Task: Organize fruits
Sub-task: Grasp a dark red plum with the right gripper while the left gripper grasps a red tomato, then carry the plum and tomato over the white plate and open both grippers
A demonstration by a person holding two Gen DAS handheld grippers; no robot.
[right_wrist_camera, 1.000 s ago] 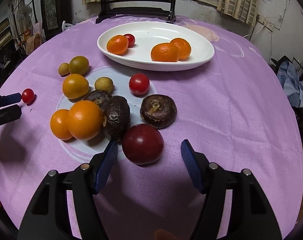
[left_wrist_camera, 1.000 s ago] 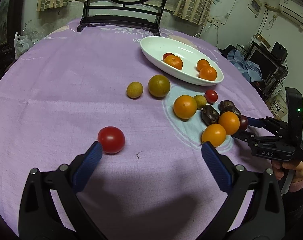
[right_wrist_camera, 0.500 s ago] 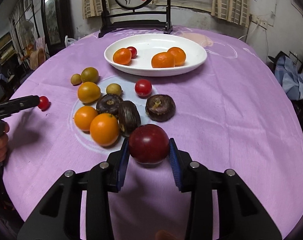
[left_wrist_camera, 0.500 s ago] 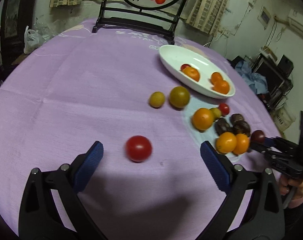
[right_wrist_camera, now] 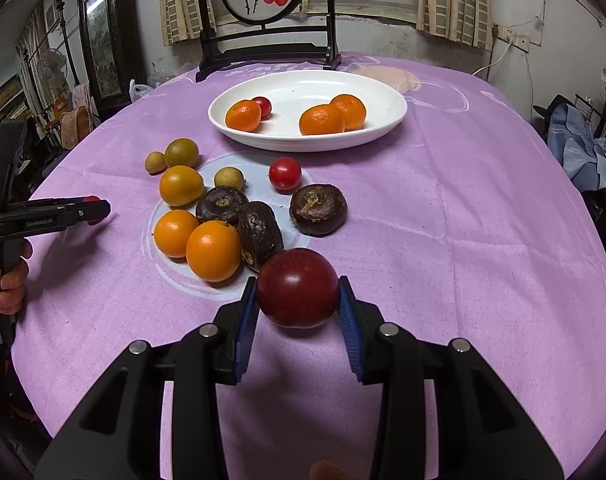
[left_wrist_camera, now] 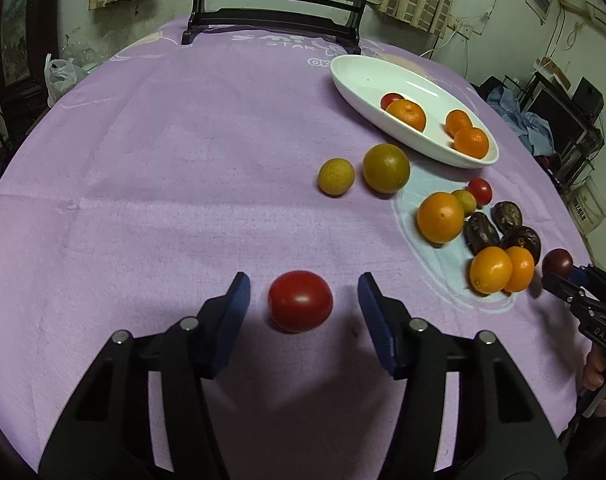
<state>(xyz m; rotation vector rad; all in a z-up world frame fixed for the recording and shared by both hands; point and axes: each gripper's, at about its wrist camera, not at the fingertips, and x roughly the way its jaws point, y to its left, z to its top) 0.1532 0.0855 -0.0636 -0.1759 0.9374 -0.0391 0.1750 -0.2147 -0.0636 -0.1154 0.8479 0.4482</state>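
Two jaws closing round tomato (gaps either side), open tablecloth leftward

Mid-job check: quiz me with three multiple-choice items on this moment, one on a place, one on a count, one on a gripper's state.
1. Where is the small red tomato?
A. in the white dish
B. on the purple cloth between the left gripper's fingers
C. among the dark fruits

2. How many orange fruits lie in the white dish?
A. one
B. three
C. five

3. What is the right gripper doing?
A. clamping a dark red fruit
B. standing open over bare cloth
C. holding an orange

Key:
1 B: the left gripper straddles it on the cloth, jaws closing, pads not yet touching.
2 B: three oranges plus one small red tomato sit in the dish.
3 A: both blue pads press the dark red fruit.
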